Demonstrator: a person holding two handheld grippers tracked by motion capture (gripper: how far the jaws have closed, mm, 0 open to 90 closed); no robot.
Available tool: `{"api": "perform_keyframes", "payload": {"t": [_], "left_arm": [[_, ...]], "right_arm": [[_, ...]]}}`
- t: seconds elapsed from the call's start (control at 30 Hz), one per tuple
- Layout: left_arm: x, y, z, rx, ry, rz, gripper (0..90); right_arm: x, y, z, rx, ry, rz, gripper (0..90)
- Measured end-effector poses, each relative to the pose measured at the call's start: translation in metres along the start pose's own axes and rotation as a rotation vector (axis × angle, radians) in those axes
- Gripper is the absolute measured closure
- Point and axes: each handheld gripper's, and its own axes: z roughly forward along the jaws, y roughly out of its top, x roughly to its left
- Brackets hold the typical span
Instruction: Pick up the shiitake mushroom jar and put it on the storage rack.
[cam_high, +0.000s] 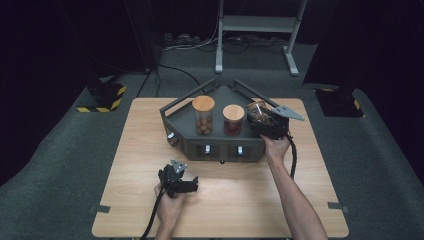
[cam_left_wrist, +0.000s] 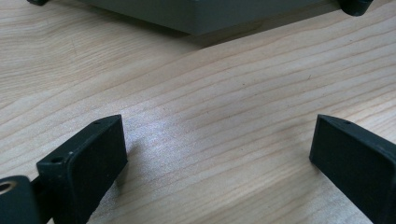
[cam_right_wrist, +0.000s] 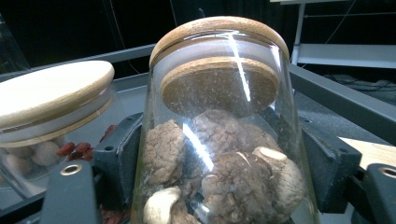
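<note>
A dark grey tray (cam_high: 187, 142) stands at the back middle of the wooden table (cam_high: 225, 200). My right gripper (cam_high: 263, 121) is at the tray's right end, shut on a glass jar of dried mushrooms (cam_high: 257, 110). In the right gripper view the mushroom jar (cam_right_wrist: 219, 140), with its wooden lid, fills the gap of my right gripper (cam_right_wrist: 219, 168), and both black pads press its sides. Whether the jar rests on the tray I cannot tell. My left gripper (cam_high: 178, 176) sits low near the table's front, held in a hand. In its own view the left gripper (cam_left_wrist: 217, 149) is open over bare wood.
Two more lidded jars stand in the tray: a tall one with pale brown balls (cam_high: 203, 116) and a shorter one with red contents (cam_high: 233, 120). A neighbouring jar's lid (cam_right_wrist: 51, 93) is close at the left of the held jar. The tray has raised rails (cam_right_wrist: 341, 100).
</note>
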Motion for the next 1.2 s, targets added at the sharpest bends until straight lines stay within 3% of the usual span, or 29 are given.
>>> {"api": "perform_keyframes", "payload": {"t": [0.2,0.67,1.03,1.2], "left_arm": [[0.0,0.0,0.0,0.0,0.0,0.0,3.5],[-0.001,0.0,0.001,-0.002,0.001,-0.004,3.1],[-0.001,0.0,0.001,-0.003,0.001,-0.007,2.9],[-0.001,0.0,0.001,-0.001,0.002,-0.004,2.9]], "right_arm": [[0.003,-0.003,-0.001,-0.006,0.0,-0.016,25.4],[0.0,-0.013,-0.016,-0.05,0.021,0.014,25.4],[0.011,-0.015,-0.021,-0.049,0.019,-0.05,25.4],[0.012,-0.015,-0.022,-0.047,0.013,-0.053,25.4]]}}
